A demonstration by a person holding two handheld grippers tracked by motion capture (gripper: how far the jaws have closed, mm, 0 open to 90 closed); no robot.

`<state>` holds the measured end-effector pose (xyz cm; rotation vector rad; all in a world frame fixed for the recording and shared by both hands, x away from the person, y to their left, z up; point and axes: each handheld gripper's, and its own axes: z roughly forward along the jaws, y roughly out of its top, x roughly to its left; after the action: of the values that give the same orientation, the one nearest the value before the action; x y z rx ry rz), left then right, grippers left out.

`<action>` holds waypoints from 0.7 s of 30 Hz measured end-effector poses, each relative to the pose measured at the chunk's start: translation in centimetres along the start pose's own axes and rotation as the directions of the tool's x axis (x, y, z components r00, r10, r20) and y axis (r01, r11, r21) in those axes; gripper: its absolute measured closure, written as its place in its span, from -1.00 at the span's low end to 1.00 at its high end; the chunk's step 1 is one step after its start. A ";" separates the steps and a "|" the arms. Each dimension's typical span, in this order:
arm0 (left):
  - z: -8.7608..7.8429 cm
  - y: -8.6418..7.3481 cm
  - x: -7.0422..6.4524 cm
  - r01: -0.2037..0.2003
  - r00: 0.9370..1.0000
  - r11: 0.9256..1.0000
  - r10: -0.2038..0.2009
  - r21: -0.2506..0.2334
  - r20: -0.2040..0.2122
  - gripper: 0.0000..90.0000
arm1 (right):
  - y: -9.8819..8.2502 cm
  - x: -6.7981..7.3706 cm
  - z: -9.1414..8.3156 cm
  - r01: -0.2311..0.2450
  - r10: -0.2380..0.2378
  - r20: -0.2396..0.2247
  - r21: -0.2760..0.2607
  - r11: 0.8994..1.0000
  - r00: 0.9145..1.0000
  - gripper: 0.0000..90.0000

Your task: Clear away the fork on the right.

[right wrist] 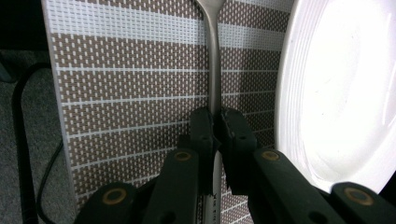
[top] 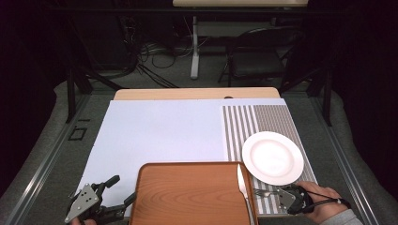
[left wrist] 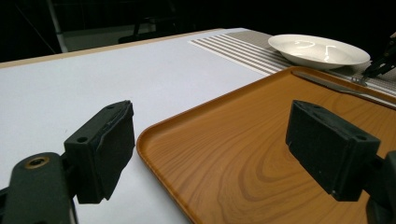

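High view: white table (top: 155, 131) bearing a wooden tray (top: 187, 197) with a knife (top: 242, 185) on its right edge; striped placemat (top: 265, 122) with empty white plate (top: 272, 157). Right gripper (top: 278, 193) pinches a fork (right wrist: 214, 60) flat beside the plate; left gripper (top: 119, 192) gapes, empty, at the tray's left edge

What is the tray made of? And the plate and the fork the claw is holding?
Tray: looks like wood or wood-print plastic, smooth, with brown grain swirls.
Plate: likely glazed ceramic, white and shiny.
Fork, pinched in the right claw: metal, a dull silvery handle.
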<state>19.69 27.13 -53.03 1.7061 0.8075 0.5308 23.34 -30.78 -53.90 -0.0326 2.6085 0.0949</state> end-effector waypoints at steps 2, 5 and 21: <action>0.0 0.0 0.0 0.003 1.000 1.000 -0.003 -0.004 -0.001 -0.65 | 0.0 0.0 -0.1 -0.008 0.008 -0.006 0.001 1.000 1.000 0.87; 0.0 0.0 0.0 0.002 1.000 1.000 -0.002 0.000 0.001 -0.65 | 0.0 0.0 -0.1 -0.014 0.013 -0.006 -0.004 1.000 1.000 0.87; 0.1 0.0 0.0 0.008 1.000 1.000 -0.008 0.002 -0.001 -0.65 | 0.3 0.1 -0.5 -0.032 0.032 -0.023 -0.026 0.999 0.999 0.88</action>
<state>19.75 27.08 -53.10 1.7041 0.8162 0.5252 22.97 -30.56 -53.54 -0.0013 2.6312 0.1409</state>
